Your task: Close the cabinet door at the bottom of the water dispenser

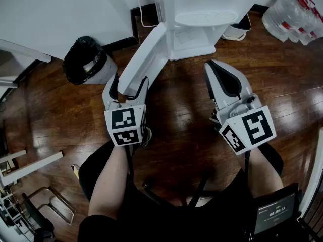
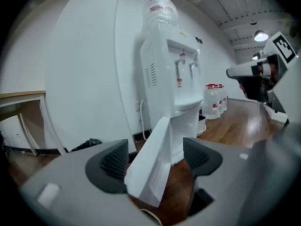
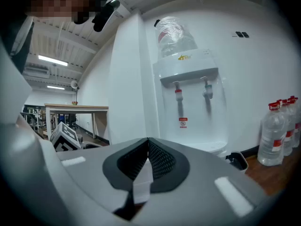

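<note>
Left gripper (image 1: 129, 84) spread around white cabinet door's (image 1: 146, 59) edge; right gripper (image 1: 212, 67) pressed together; head view crops white water dispenser's (image 1: 202, 14) top.

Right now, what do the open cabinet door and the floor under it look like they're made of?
The cabinet door looks like white plastic, possibly painted sheet: smooth, matte, with moulded-looking edges. The floor looks like wood or wood-look laminate: dark brown planks with visible grain and glossy reflections.
</note>
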Action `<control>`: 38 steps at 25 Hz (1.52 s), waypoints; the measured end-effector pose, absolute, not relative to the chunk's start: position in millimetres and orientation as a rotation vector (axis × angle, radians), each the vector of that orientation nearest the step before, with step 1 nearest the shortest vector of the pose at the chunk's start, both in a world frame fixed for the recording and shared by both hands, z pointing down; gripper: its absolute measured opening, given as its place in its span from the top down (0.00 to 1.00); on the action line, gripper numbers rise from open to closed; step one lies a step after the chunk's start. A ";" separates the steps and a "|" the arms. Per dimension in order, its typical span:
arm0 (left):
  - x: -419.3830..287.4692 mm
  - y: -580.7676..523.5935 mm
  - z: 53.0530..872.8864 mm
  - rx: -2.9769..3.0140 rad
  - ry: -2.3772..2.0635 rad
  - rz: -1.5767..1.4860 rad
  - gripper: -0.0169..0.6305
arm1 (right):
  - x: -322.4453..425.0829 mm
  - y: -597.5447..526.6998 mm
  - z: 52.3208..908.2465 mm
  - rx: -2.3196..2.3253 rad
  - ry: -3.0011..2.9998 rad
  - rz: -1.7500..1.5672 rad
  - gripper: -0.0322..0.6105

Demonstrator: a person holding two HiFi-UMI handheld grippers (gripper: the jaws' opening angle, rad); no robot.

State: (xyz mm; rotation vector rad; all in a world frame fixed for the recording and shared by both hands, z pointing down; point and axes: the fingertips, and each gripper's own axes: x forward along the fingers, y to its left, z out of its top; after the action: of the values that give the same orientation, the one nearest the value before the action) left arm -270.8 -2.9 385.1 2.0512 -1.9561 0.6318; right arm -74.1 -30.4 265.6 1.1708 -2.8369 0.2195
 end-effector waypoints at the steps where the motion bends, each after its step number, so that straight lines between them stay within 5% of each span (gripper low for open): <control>1: -282.6 -0.6 392.9 1.999 -1.950 0.642 0.41 | -79.2 -30.8 265.5 1.167 -2.840 0.225 0.94; 7: -322.7 19.7 445.4 1.820 -1.894 0.794 0.41 | -100.9 -29.9 264.7 1.146 -2.860 0.239 0.94; 18: -308.4 34.2 464.6 1.837 -1.819 0.866 0.60 | -105.1 -28.3 267.9 1.138 -2.861 0.278 0.94; 38: -91.8 46.3 480.1 2.277 -1.292 1.049 0.66 | -17.2 -17.7 326.9 1.039 -2.735 0.468 0.94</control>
State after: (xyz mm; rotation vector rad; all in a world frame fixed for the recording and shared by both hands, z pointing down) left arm -91.8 46.3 480.1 2.2773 -1.2919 1.0489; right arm -17.2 -17.7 326.9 1.0388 -2.7353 0.4676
